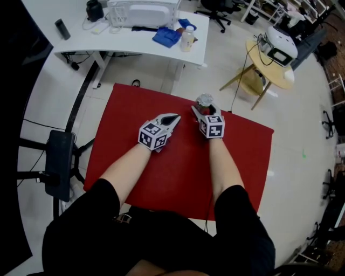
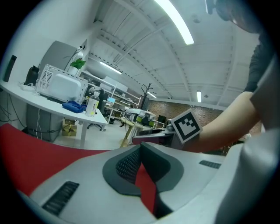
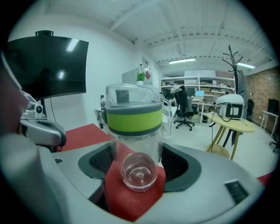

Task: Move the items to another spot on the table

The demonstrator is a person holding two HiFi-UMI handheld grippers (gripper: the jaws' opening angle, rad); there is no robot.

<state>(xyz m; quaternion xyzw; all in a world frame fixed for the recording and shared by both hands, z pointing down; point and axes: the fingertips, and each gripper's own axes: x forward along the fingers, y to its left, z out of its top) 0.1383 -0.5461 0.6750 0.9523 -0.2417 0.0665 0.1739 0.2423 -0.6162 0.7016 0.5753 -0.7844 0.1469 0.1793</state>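
A clear jar point(image 1: 204, 101) with a grey and green lid stands at the far middle of the red table point(image 1: 161, 167). My right gripper point(image 1: 206, 109) is shut on the jar, one finger on each side. In the right gripper view the jar point(image 3: 135, 131) fills the gap between the dark pads point(image 3: 173, 164), and its glass bottom shows over the red surface. My left gripper point(image 1: 173, 117) hovers just left of it, shut and empty. In the left gripper view its jaws point(image 2: 140, 164) meet with only a sliver of red between them, and the right gripper's marker cube point(image 2: 187, 126) shows beyond.
A white desk point(image 1: 81, 40) behind the red table carries a white appliance point(image 1: 143, 12), a blue cloth point(image 1: 166, 36) and a bottle point(image 1: 187, 39). A round yellow table point(image 1: 269, 67) stands at the right. A black chair point(image 1: 58, 164) sits left of the table.
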